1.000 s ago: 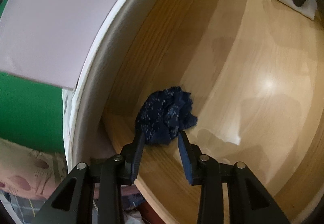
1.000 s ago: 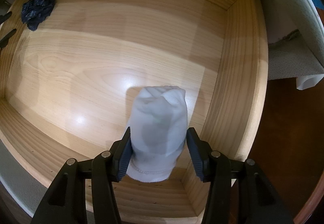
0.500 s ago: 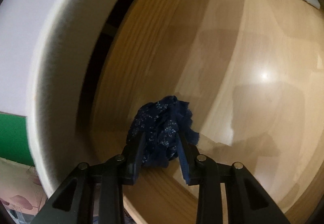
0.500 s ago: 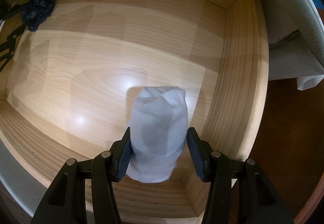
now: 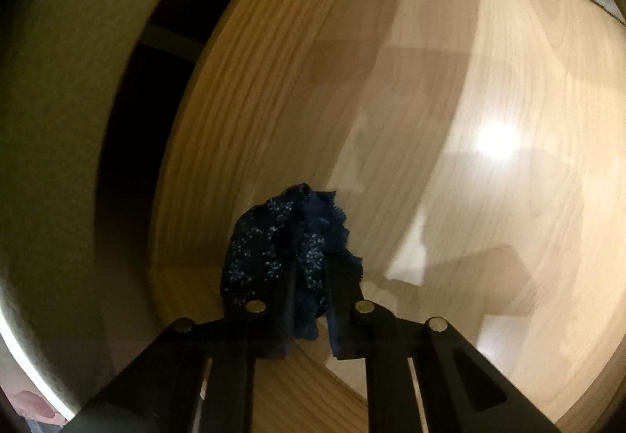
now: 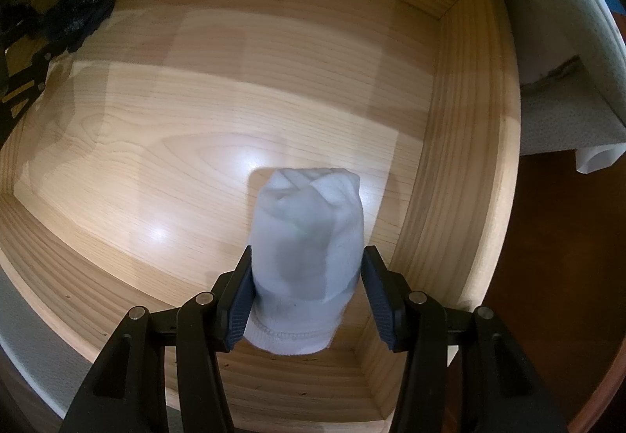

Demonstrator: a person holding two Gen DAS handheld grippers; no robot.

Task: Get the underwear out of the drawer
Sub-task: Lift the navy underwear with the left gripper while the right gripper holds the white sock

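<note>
So both pieces sit inside the drawer (image 6: 461, 128), none out yet. Our left gripper (image 5: 309, 300) pinches the navy underwear (image 5: 274, 249); our right gripper (image 6: 307, 300) clamps the white roll (image 6: 309, 229), so we lift next

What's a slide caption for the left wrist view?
Left tongs shut on crumpled navy underwear in the wooden drawer's corner.

A home, most likely a bedroom. A pale wooden drawer (image 6: 461, 143) stands pulled out, holding only small clothing: a rolled white bundle (image 6: 309, 245) near the right wall and a dark blue lacy piece (image 5: 281, 249) in the far left corner. Right of the drawer lies dark wood floor (image 6: 555, 276).
</note>
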